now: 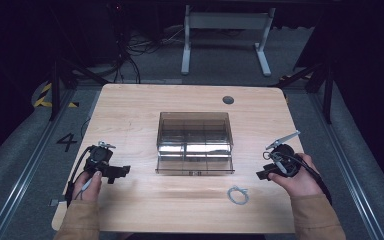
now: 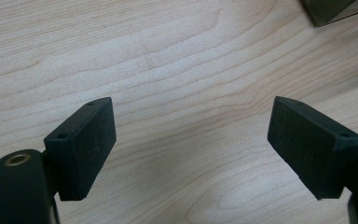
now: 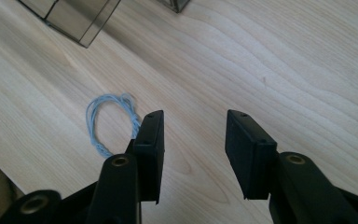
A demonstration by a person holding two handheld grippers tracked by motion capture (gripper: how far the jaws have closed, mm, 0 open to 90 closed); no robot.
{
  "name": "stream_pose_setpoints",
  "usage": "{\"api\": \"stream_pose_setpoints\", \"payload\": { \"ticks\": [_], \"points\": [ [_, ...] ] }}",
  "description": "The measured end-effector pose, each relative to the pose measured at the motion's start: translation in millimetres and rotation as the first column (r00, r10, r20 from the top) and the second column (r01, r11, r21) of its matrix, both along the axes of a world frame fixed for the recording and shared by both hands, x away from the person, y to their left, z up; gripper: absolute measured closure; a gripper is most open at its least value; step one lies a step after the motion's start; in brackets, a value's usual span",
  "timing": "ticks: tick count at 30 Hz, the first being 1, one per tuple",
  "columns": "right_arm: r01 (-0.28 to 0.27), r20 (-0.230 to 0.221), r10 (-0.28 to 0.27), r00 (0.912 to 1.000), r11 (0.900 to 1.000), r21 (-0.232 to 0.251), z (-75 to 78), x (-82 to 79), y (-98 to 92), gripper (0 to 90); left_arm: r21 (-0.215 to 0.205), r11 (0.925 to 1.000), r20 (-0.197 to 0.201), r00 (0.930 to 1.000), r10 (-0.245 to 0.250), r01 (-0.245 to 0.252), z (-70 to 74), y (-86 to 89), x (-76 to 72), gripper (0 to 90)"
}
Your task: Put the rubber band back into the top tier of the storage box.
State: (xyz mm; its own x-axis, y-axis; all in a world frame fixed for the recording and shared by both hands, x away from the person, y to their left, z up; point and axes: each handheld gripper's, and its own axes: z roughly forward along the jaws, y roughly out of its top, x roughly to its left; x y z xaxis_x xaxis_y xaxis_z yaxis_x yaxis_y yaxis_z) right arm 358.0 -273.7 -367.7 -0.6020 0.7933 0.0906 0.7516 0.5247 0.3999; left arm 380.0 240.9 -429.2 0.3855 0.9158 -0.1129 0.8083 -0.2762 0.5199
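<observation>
Left gripper (image 2: 191, 140): jaws spread wide, empty, over bare table (image 1: 130, 107).
Right gripper (image 3: 193, 149): jaws apart, empty.
Blue cord loop (image 3: 112, 123): just beside right gripper, untouched.
Clear compartment box (image 1: 195, 142): mid-table; seemingly empty.
Progress: apparently nothing begun.

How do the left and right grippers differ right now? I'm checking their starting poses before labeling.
The left gripper has its fingers spread wide; the right gripper has its fingers closer together, though open. The left gripper has bare table ahead of it; the right gripper has a pale blue loop just beside one finger. Both are empty and hand-held over the table, flanking the clear box.
</observation>
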Motion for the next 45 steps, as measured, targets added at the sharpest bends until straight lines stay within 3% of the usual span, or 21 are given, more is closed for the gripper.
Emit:
{"api": "stream_pose_setpoints", "payload": {
  "ticks": [11, 16, 27, 36, 45],
  "points": [
    [-0.017, -0.016, 0.017, 0.9997, 1.000, 0.006, -1.1, -4.7, 13.2, 61.0, 0.000, 1.0000, 0.001, 1.0000, -0.001, 0.001, 0.2, -0.1, -0.1, 16.0],
    [-0.024, -0.018, 0.023, 0.9996, 1.000, -0.012, -5.7, -5.4, 22.2, 61.2, 0.002, 1.0000, 0.005, 1.0000, -0.003, 0.003, -0.1, -0.5, 0.0, 16.0],
    [-0.083, -0.044, 0.082, 0.9956, 0.996, -0.025, -17.5, -6.0, 39.1, 60.7, 0.000, 1.0000, 0.001, 1.0000, -0.008, 0.008, -0.4, -0.6, 1.1, 16.0],
    [-0.133, -0.070, 0.132, 0.9888, 0.991, -0.012, -29.1, -3.8, 47.0, 62.4, -0.003, 1.0000, 0.004, 1.0000, -0.006, 0.006, -0.4, -0.5, 1.5, 16.0],
    [-0.183, -0.069, 0.179, 0.9815, 0.982, -0.053, -43.4, -1.3, 54.2, 63.6, -0.010, 0.9999, 0.002, 1.0000, -0.004, 0.004, -0.5, -1.2, 2.1, 16.0]
  ]
}}
